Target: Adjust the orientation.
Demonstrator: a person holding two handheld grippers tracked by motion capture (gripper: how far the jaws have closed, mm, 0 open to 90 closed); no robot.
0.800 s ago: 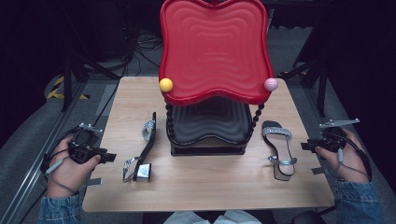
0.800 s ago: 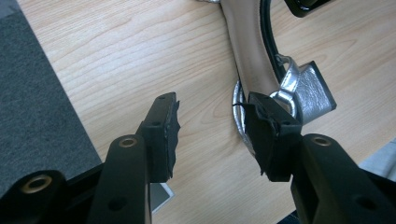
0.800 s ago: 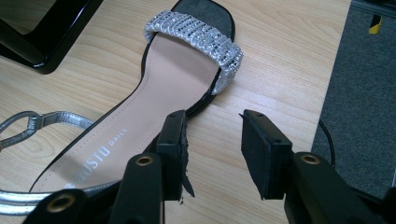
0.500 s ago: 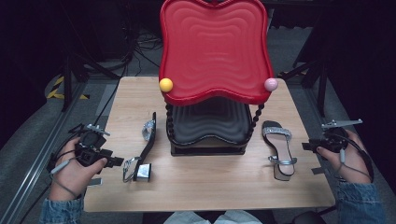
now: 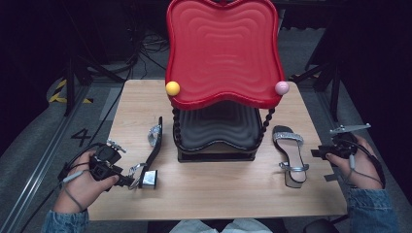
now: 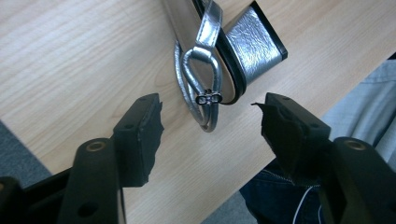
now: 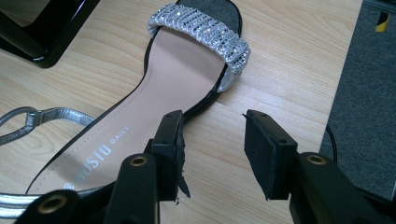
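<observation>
**Two silver sandals flank a red-topped stand, both grippers open beside them**

The light wooden table [image 5: 214, 189] carries everything. At its middle, between the two grippers and well ahead of both, stands the tiered stand [image 5: 216, 141]: a glossy red tray with rippled surface and wavy outline on top, a black rippled tray beneath, beaded black posts at the sides, a yellow ball [image 5: 172, 88] and a pink ball [image 5: 282, 88] at the red rim's near corners. It separates the two shoes.

The right sandal [image 5: 290, 155] lies flat, sole down, just left of the right gripper [image 5: 324, 154]; it has a sparkly silver toe band, a smooth beige insole and thin metallic straps. In the right gripper view the jaws stand apart with bare wood between them, the left jaw next to the sandal's edge.

The left sandal [image 5: 153, 155] lies on its side, its crinkled silver block heel nearest the left gripper [image 5: 131, 182]. In the left gripper view the jaws gape wide, and the looped ankle strap [image 6: 201, 100] with its small buckle lies just ahead of the gap, untouched.
</observation>
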